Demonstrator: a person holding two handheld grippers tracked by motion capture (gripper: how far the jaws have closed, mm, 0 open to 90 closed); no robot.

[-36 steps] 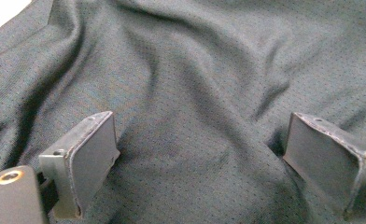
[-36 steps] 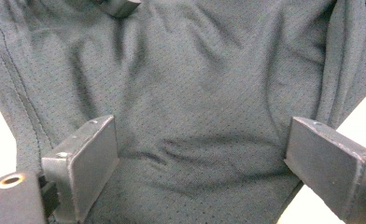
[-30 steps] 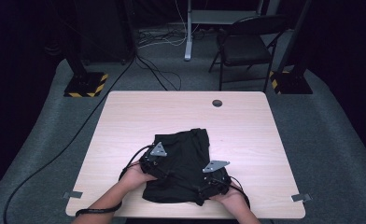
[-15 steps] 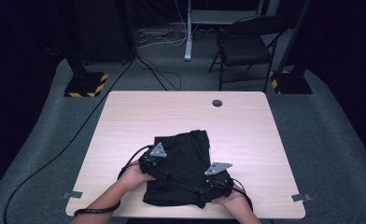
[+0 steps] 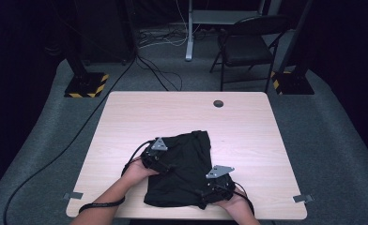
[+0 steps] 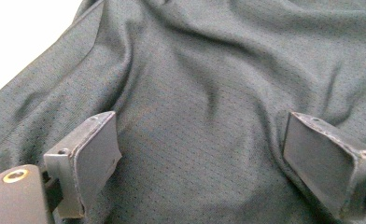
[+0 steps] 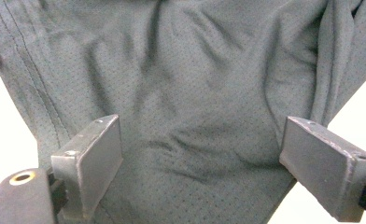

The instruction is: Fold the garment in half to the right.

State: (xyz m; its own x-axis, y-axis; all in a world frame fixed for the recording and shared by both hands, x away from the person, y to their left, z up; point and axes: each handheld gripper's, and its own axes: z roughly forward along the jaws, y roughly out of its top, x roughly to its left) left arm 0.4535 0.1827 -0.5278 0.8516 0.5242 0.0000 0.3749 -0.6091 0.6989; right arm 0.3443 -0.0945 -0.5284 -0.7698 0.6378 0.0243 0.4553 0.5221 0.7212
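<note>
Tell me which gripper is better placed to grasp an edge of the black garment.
Probably right: the right gripper has the garment edge between its open jaws; the left gripper faces mid-cloth.

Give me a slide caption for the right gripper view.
Open right gripper poised over a rumpled black mesh garment on the pale table.

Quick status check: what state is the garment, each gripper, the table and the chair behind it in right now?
Garment: dark mesh fabric, crumpled and wrinkled, lying on the table near its front edge.
Left gripper: jaws open, over the cloth, nothing pinched.
Right gripper: jaws open wide above the fabric, not clamped on it.
Table: far half bare wood, with a round hole at the far edge.
Chair: unfolded, upright, unoccupied.
</note>
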